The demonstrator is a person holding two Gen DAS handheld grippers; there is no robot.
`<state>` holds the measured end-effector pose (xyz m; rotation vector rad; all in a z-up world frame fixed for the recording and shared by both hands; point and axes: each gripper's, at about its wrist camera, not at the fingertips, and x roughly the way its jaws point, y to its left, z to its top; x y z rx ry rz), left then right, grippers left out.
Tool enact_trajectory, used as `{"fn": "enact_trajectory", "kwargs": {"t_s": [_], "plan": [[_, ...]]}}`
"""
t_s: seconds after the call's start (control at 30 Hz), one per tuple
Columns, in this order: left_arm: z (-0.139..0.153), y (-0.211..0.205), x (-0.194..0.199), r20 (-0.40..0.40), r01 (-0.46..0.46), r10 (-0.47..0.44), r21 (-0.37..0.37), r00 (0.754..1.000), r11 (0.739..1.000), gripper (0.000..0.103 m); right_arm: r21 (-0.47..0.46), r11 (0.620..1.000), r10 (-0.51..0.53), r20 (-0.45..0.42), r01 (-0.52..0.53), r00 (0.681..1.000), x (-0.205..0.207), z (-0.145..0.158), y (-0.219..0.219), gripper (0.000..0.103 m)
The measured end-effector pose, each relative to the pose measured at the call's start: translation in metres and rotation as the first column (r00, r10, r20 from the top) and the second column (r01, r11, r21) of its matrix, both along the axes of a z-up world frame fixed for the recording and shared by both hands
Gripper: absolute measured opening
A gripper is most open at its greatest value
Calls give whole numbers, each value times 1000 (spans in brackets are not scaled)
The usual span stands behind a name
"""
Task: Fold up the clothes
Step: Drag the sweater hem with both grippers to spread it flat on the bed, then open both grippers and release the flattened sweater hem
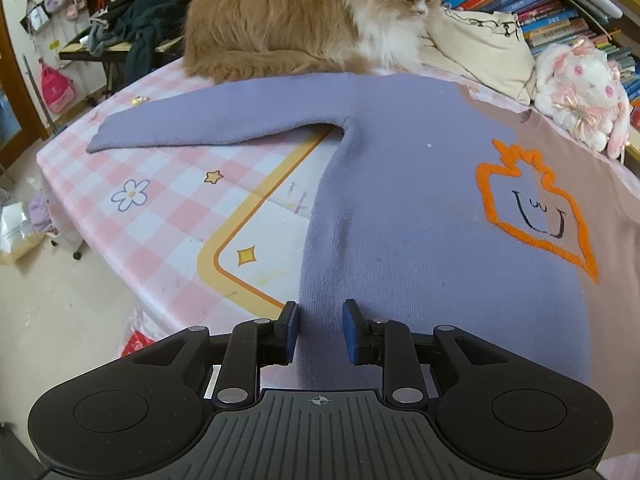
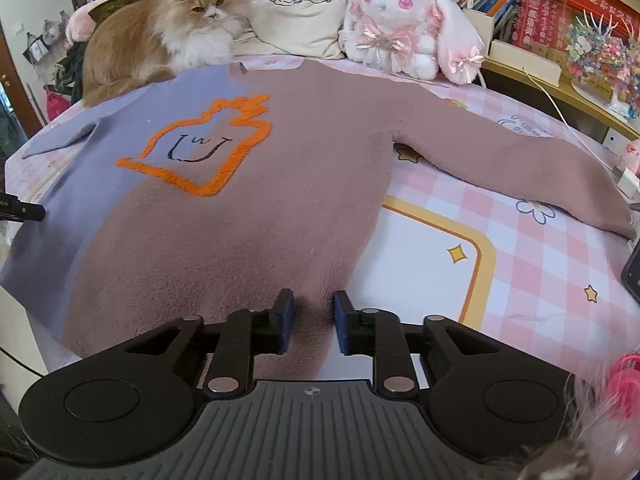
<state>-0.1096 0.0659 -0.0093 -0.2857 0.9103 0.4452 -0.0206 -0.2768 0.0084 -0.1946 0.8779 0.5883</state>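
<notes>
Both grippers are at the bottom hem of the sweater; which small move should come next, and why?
Probably close both on the hem. The left gripper and right gripper are open with the flat sweater between their fingers, and nothing is folded yet.

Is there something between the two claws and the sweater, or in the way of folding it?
Nothing lies between either claw and the sweater: the left claw and right claw are both open at its near hem. For folding, the cat lies at the far edge, against the purple sleeve and shoulder.
</notes>
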Motion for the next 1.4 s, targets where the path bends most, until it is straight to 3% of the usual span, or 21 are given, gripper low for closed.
{"fn": "enact_trajectory", "kwargs": {"t_s": [0.1,0.57,0.63,0.8,0.83,0.93,1.0,1.17,1.3,1.4], "plan": [[1,-1,0,-2,5,-5,10,1000,1000,11,-6,1000,7,7,-7,1000,-1,0,2,18],[7,-4,4,-49,38,-35,80,998,996,18,-21,1000,5,34,-5,999,-3,1,5,21],[11,-6,1,-39,19,-15,99,999,995,24,-11,1000,-1,56,1,998,-6,3,4,23],[21,-18,-3,3,15,-15,118,1000,993,64,46,999,-5,151,-2,989,-12,17,7,43],[22,-21,-3,5,27,-28,122,1000,992,68,46,999,-1,156,-7,988,-12,18,9,47],[22,-30,2,2,84,-86,158,996,984,73,35,999,10,162,-16,987,-13,19,16,56],[22,-35,7,-11,129,-129,186,992,974,77,27,1000,4,167,-8,986,-13,19,20,69],[25,-34,16,4,196,-203,228,979,954,85,2,1000,-18,156,18,988,-14,17,33,70],[20,-22,18,18,250,-258,202,966,947,86,-20,998,-58,159,62,986,-18,18,50,76],[16,-10,20,0,317,-323,197,946,928,86,-39,993,-106,161,114,981,-20,21,67,77]]}}
